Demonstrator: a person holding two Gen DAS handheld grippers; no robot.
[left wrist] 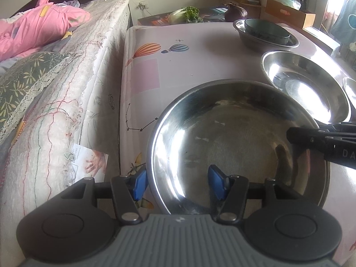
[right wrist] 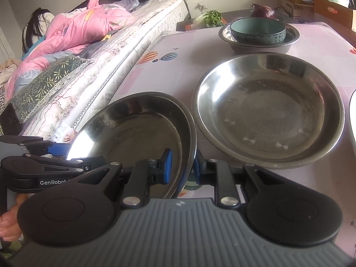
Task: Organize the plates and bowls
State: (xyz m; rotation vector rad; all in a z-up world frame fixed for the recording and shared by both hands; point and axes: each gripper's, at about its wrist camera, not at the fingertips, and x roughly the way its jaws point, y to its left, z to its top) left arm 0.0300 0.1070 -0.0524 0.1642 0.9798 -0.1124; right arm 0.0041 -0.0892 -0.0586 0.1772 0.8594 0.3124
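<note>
Daylight pours in from a blown-out window [left wrist: 342, 2] at the upper right, throwing white glare across the shiny round steel bowls [left wrist: 304, 89] on the table, while fisheye curvature bends the edges and focus stays sharp.

- On my right wrist cam I can read "GenRobot" in white on the left gripper [right wrist: 55, 155], cut off after that.
- Left wrist cam shows "DA" on the right gripper [left wrist: 293, 133], rest out of frame.
- The teal bowl [right wrist: 258, 31] has characters round its side, too small for me to read.
</note>
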